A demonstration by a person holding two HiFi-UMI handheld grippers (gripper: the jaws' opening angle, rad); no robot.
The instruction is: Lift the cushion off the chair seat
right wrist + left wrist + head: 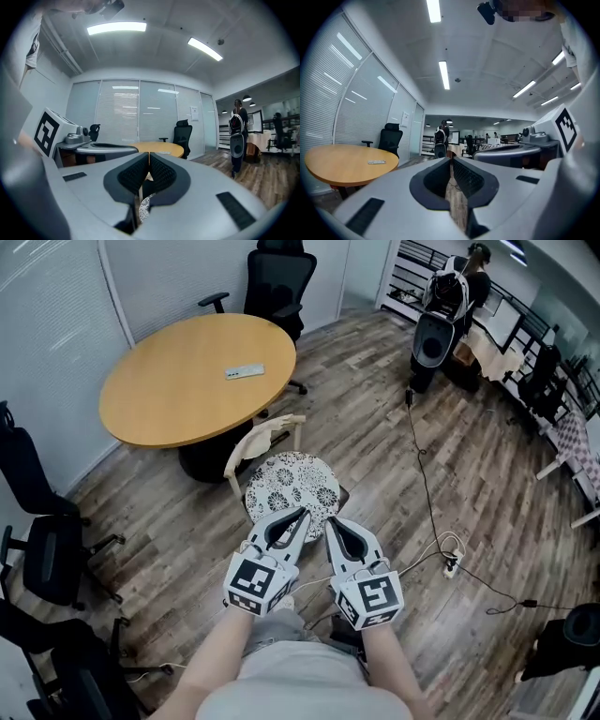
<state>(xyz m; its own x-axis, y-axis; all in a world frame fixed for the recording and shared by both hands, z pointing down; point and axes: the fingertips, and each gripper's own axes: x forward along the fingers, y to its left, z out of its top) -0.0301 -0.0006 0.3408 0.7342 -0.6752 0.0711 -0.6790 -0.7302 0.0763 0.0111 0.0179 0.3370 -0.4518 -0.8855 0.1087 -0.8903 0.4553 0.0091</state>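
Wood-plank office floor, centre frame: a round black-and-white patterned cushion (292,482) lies on a pale wooden chair (258,439). Just below it, the left tool (302,516) and right tool (330,522) are both closed tight and empty. Unopened, they would likely shove the cushion off.

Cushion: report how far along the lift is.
Done: nothing yet. The cushion lies flat on the chair seat. In hand: the left gripper and right gripper are held out side by side at its near edge, both shut and empty; whether they touch it can't be told. Left: open, take hold of the cushion and lift it clear of the seat.
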